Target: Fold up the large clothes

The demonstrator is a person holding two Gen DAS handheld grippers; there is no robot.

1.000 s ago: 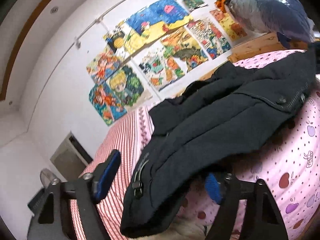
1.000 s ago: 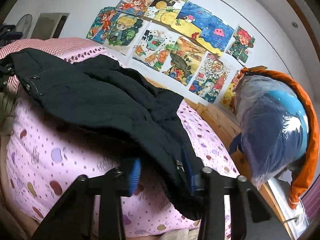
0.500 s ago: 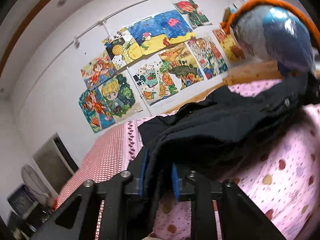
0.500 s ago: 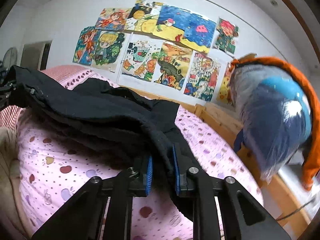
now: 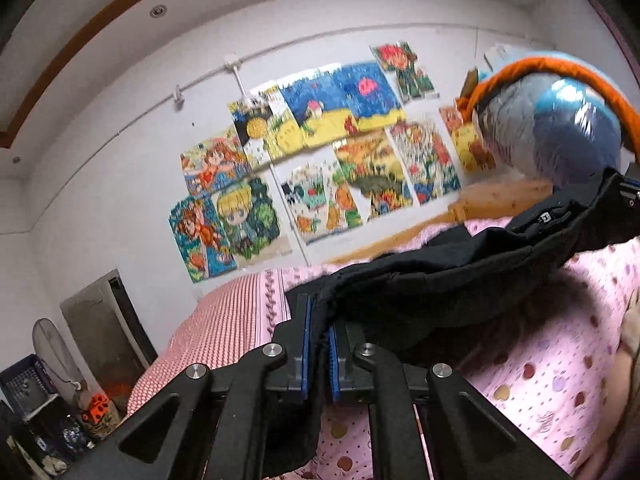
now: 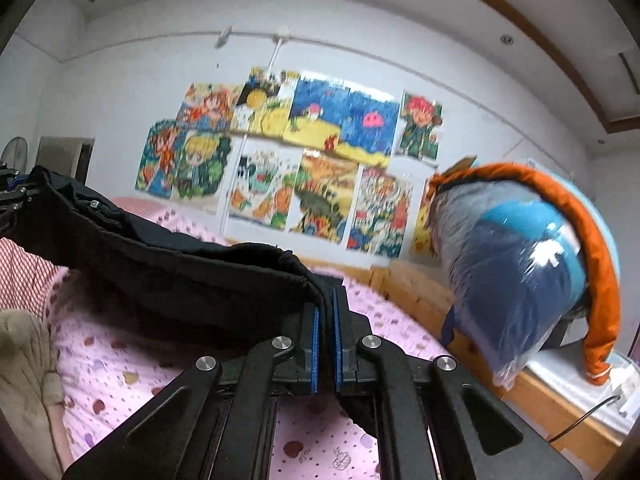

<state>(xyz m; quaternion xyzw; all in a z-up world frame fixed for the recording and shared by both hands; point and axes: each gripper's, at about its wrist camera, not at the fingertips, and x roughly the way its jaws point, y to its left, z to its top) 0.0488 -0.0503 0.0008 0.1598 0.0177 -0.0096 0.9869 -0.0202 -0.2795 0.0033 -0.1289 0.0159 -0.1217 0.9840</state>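
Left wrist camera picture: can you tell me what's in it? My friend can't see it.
The left hand-held gripper is shut on the edge of a black jacket, which stretches across a pink spotted bedspread. Behind the bed, colourful drawings cover a white wall.

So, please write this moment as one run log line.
left hand-held gripper: shut on jacket | right hand-held gripper: shut on jacket | jacket: above bed
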